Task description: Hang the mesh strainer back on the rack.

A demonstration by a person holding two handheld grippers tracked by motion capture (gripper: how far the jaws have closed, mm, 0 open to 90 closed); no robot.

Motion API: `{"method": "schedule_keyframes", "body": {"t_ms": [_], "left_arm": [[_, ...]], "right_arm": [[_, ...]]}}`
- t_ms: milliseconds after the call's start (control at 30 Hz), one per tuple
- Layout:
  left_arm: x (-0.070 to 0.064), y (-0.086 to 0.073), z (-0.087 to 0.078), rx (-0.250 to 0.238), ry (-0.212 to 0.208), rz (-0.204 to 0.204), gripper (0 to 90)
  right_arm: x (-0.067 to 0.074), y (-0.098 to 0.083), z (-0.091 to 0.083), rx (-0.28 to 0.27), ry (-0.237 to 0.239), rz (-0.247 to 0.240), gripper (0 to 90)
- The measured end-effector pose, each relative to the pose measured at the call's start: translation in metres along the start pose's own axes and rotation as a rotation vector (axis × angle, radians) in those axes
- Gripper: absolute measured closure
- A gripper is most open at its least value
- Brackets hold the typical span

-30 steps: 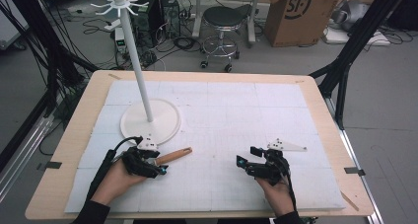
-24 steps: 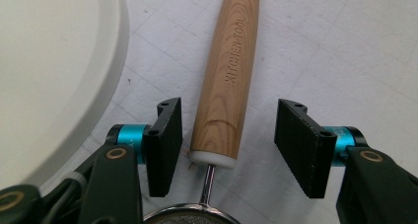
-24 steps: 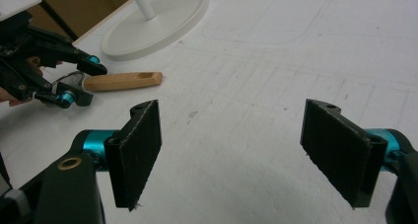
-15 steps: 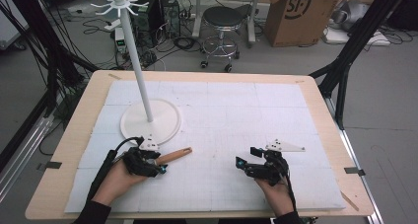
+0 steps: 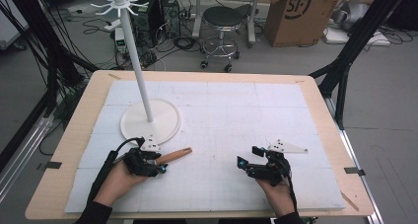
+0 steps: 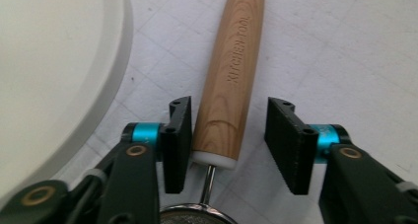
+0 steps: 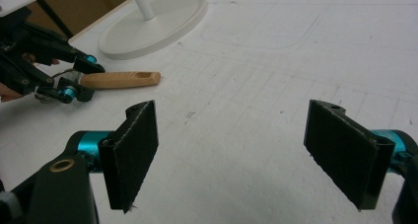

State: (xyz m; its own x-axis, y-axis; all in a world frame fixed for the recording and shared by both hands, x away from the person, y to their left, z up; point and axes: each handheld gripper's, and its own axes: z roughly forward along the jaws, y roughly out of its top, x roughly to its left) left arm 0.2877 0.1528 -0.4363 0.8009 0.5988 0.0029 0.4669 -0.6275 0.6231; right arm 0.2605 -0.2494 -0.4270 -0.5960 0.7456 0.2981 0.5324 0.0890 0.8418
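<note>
Closing since the earlier frame, the left gripper (image 6: 229, 145) is straddling, not yet pinching, the strainer's wooden handle (image 6: 231, 81) near the table's front-left edge beside the white stand base (image 5: 150, 121), awaiting final squeeze and lift, while the right gripper (image 7: 246, 155) is gaping empty.

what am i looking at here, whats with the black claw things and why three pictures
A person sits at a table covered by a white mat, holding a hand-held grasping tool in each hand; no robot arm is involved. One picture comes from a camera above the table. The other two come from small cameras riding on each tool, looking along its two black jaws.

On the mat stands a white stand, a pole on a round base. Beside it lies a strainer with a wooden handle.

The left tool has its jaws on either side of that handle. They have just been closing; one pad looks at or near the wood, the other is apart, so it is not yet gripped. The right tool is open, holding nothing.
</note>
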Motion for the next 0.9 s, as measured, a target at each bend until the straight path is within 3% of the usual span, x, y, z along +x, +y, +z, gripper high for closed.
{"method": "schedule_keyframes", "body": {"t_ms": [133,267,433,600,800,900], "left_arm": [[-0.001,0.001,0.000,0.002,-0.015,0.014,65.0],[-0.003,0.002,0.000,0.015,-0.009,0.034,65.5],[-0.009,0.012,0.001,0.089,0.019,0.090,67.3],[-0.009,0.018,0.003,0.136,0.019,0.082,67.4],[-0.004,0.015,0.003,0.113,-0.009,0.038,67.9],[-0.005,0.014,0.004,0.110,-0.002,0.040,68.3]], "right_arm": [[0.000,0.000,0.000,0.001,0.001,-0.006,20.0],[0.000,0.000,-0.001,-0.003,0.000,-0.002,20.0],[0.000,0.000,-0.002,-0.010,0.002,-0.001,20.0],[0.000,0.000,-0.004,-0.015,0.001,0.002,20.1],[0.000,0.001,-0.005,-0.025,0.002,0.008,20.2],[0.000,0.001,-0.005,-0.028,0.003,0.001,20.3]]}}
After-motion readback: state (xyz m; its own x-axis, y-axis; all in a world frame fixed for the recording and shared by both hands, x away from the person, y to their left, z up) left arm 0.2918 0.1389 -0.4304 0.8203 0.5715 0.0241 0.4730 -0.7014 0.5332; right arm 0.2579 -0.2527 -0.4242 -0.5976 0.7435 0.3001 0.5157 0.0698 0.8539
